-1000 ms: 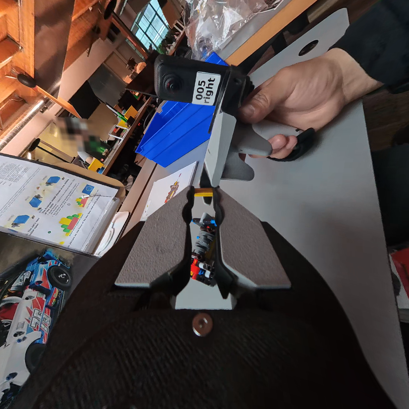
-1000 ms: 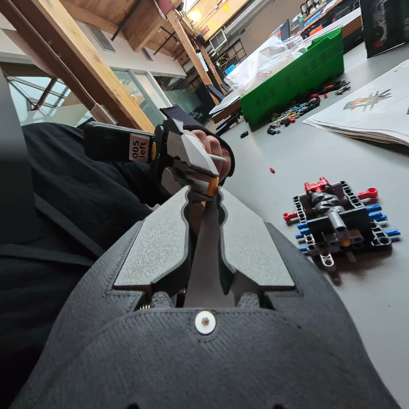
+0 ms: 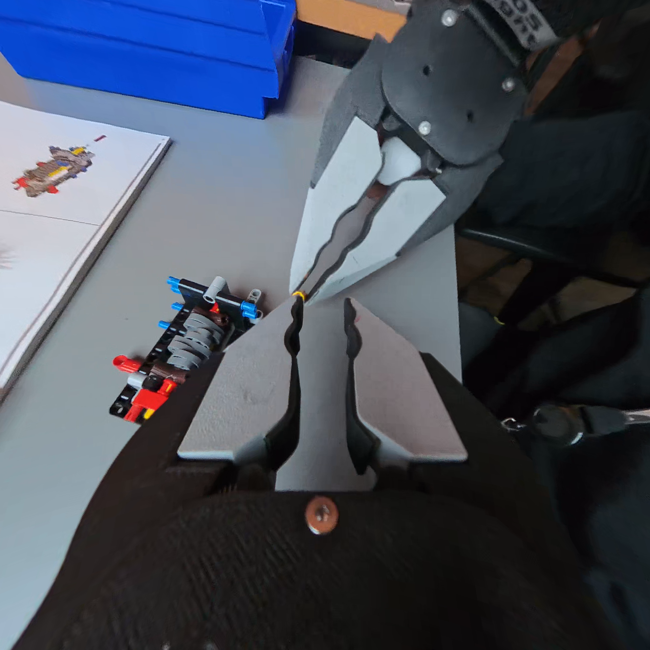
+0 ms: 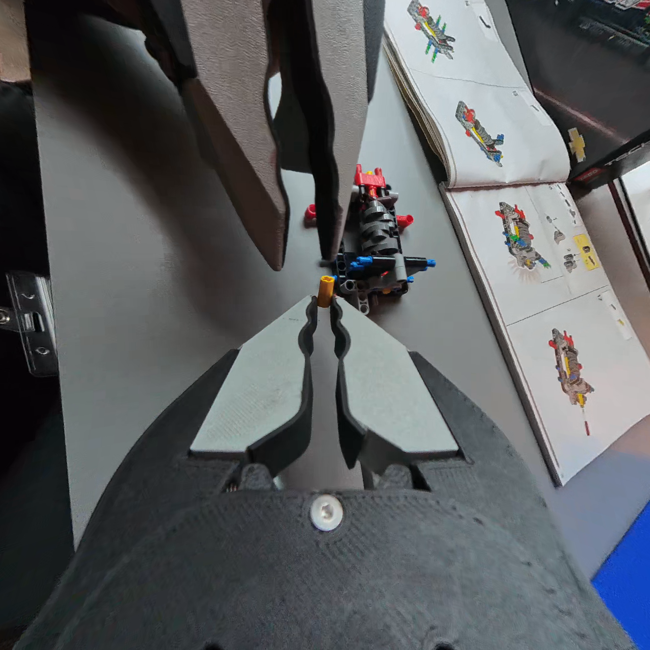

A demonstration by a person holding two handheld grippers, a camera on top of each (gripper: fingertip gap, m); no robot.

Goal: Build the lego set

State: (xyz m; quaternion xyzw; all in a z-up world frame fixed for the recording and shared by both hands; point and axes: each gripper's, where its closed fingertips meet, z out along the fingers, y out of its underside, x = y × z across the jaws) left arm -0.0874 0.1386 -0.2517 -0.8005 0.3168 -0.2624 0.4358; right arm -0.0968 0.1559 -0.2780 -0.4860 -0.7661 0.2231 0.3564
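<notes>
Right hand-held gripper [image 4: 324, 302] pinched a small yellow peg [image 4: 325, 290] at its tips. Left hand-held gripper [image 3: 322, 306] was spread, empty, tip-to-tip w/ the right. Lego frame [image 4: 374, 246] sat on the table [image 4: 140, 246] just past both; instruction booklet [image 4: 548, 281] beyond it.

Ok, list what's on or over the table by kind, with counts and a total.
Grippers: 2, left and right
Lego assembly: 1
Yellow pin, in the right jaws: 1
Instruction booklet: 1
Blue bin: 1
Total: 6
</notes>
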